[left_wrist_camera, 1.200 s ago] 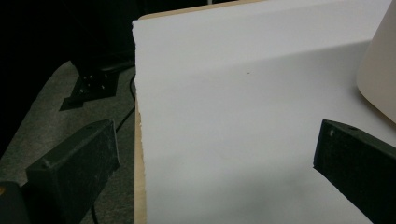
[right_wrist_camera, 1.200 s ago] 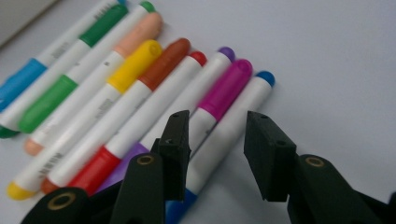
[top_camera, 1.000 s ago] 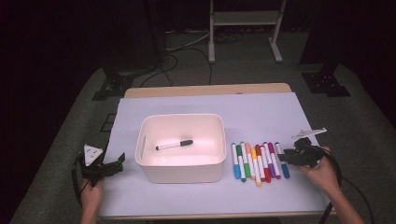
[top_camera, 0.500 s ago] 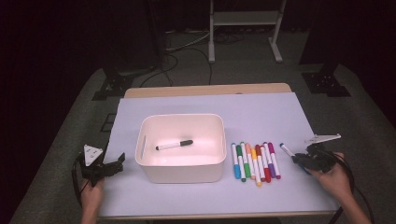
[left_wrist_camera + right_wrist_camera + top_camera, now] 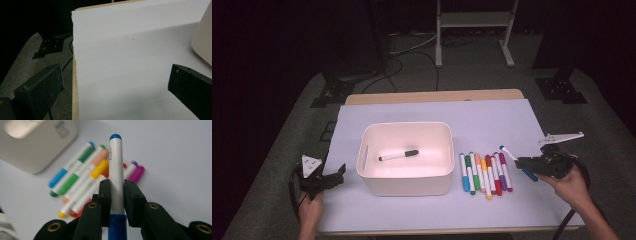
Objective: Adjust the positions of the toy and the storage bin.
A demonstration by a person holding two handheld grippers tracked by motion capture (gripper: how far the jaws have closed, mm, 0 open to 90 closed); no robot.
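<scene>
Right gripper (image 5: 117,195) clamps a blue-capped marker (image 5: 116,170) between its pads – held clear of the paper, just right of the marker row (image 5: 484,172) beside the white bin (image 5: 404,177); left gripper (image 5: 324,179) rests with jaws wide apart at the table's (image 5: 432,97) left edge

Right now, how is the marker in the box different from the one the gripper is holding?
The black marker lies flat in the white box; the blue marker is pinched by the right gripper, above the table. One has a black cap, the other blue. Both have white barrels.
</scene>
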